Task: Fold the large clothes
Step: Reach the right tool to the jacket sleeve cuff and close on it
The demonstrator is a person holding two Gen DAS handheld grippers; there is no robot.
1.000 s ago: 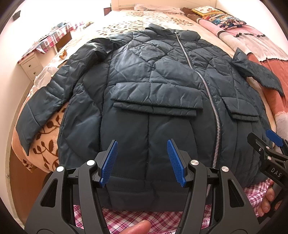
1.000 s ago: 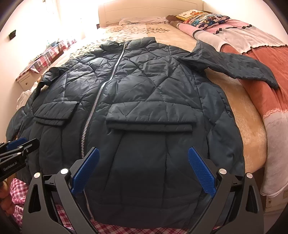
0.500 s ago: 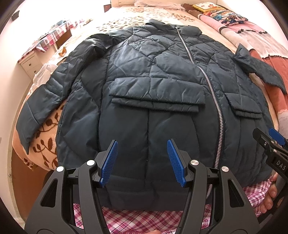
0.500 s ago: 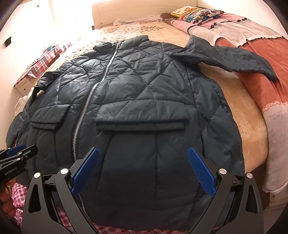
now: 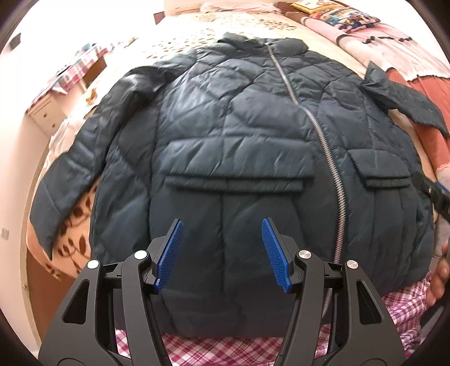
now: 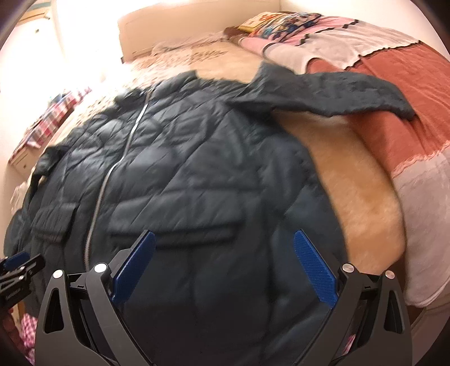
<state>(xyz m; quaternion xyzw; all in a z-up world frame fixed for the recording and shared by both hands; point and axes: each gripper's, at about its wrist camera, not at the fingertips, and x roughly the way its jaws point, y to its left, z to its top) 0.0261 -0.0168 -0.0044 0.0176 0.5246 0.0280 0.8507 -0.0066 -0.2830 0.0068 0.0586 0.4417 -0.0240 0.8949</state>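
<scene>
A dark blue quilted puffer jacket [image 5: 239,135] lies front up on the bed, zipped, collar far from me, hem near me. It also fills the right wrist view [image 6: 197,183]. Its left sleeve [image 5: 70,174] hangs over the bed's left edge. Its right sleeve [image 6: 323,90] stretches out to the right across the bed. My left gripper [image 5: 222,247] is open and empty above the hem, left of the zip. My right gripper [image 6: 225,261] is wide open and empty above the right pocket flap [image 6: 174,233].
The bed has a beige fleece cover [image 6: 360,183] and a red and pink blanket [image 6: 407,118] on the right. Pillows [image 5: 337,14] lie at the headboard. A nightstand [image 5: 47,118] stands left of the bed. Pink checked cloth [image 5: 225,349] shows under the hem.
Both grippers have moved forward over the jacket. The right wrist view has swung right and blurred. Neither gripper has changed its opening.
</scene>
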